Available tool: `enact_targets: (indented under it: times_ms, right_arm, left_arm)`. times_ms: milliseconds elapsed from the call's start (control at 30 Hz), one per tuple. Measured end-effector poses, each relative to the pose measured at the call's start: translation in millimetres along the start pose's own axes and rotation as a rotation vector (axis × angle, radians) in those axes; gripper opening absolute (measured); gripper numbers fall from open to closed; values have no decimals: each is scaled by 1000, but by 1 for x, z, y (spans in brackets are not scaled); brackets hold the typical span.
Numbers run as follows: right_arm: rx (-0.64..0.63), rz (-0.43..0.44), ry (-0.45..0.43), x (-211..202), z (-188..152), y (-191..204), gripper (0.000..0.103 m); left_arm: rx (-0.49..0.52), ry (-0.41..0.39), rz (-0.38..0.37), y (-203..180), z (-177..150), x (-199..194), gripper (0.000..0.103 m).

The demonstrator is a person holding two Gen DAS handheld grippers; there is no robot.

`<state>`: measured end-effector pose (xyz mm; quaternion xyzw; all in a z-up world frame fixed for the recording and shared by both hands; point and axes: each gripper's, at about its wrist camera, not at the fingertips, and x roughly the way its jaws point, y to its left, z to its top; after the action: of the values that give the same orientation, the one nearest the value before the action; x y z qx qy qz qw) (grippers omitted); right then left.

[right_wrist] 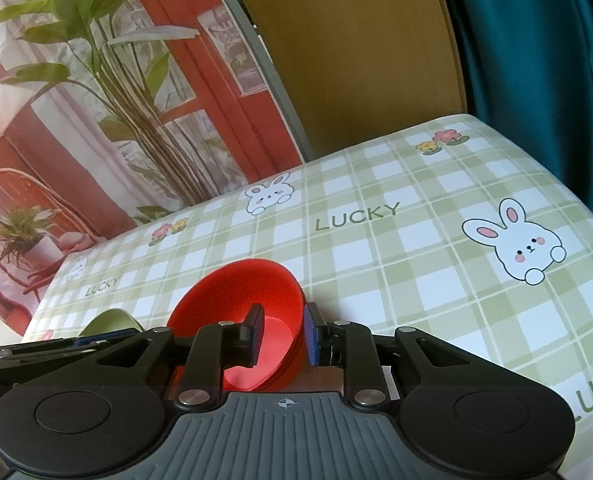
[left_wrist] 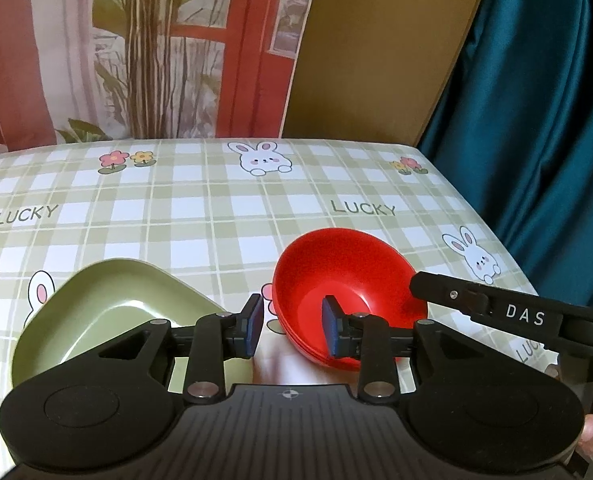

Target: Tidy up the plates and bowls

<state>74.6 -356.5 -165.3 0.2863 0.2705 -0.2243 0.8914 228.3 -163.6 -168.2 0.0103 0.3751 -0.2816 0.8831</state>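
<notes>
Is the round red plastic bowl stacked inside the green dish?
No, the round red plastic bowl sits on the checked tablecloth beside the green dish, with cloth visible between them.

One red bowl (left_wrist: 348, 280) sits at lower centre-right of the frame, though layered edges on its underside hint at more nested beneath. One green plate (left_wrist: 96, 312) lies at lower left. Two grippers show.

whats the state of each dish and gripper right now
red bowl: upright, empty, on the checked tablecloth, rim between the right gripper's fingers
green plate: flat on the tablecloth, empty, not held
left gripper: open, holding nothing
right gripper: open, fingers straddling the red bowl's rim
</notes>
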Motion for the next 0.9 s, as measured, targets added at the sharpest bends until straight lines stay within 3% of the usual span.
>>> enact_targets:
  times_ms: [333,900]
  right_arm:
    - [6,-15,-13,0,0,-3,24]
    - [37,-8,34,16,-8,-9,25]
  left_arm:
    - [-5,-20,-4,2,2,0,38]
    - [8,29,-23,2,0,23,39]
